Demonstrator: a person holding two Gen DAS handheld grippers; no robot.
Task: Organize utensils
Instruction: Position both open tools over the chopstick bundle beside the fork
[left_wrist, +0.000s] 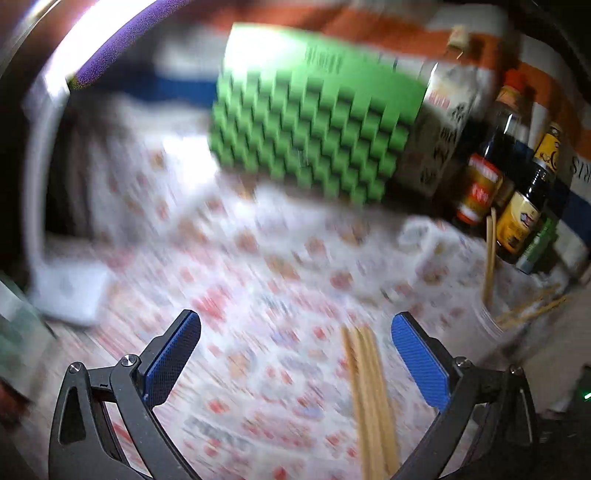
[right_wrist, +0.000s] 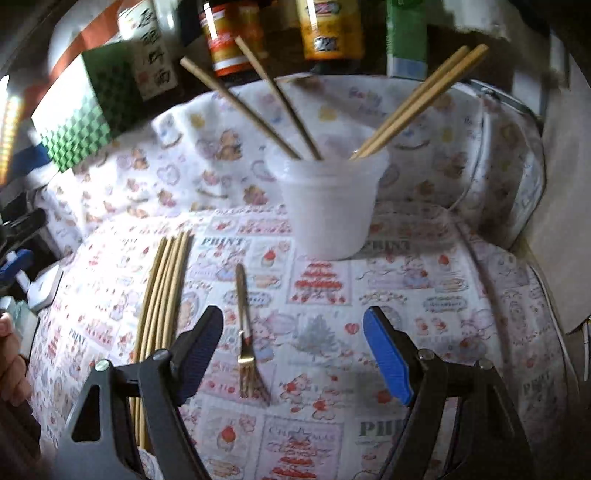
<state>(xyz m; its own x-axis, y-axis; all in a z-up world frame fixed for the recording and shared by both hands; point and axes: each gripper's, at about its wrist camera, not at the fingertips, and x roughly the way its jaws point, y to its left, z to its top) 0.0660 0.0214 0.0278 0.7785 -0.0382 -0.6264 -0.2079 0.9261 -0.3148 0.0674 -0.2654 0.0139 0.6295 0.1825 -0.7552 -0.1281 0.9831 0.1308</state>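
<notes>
In the right wrist view a white plastic cup (right_wrist: 328, 206) stands on the patterned cloth and holds several wooden chopsticks (right_wrist: 417, 103) leaning outward. A bundle of loose chopsticks (right_wrist: 162, 295) lies on the cloth to the left. A small gold fork (right_wrist: 245, 347) lies between my right gripper's fingers. My right gripper (right_wrist: 293, 347) is open and empty, just above the fork. The left wrist view is blurred by motion. My left gripper (left_wrist: 295, 354) is open and empty, with the loose chopsticks (left_wrist: 369, 402) lying near its right finger. The cup (left_wrist: 491, 325) shows at the right.
Sauce bottles (right_wrist: 328, 33) and a green checkered box (right_wrist: 74, 125) stand along the back edge, also seen in the left wrist view as bottles (left_wrist: 517, 221) and box (left_wrist: 314, 122). A white object (left_wrist: 70, 291) lies at the left. The cloth (right_wrist: 424, 295) covers the table.
</notes>
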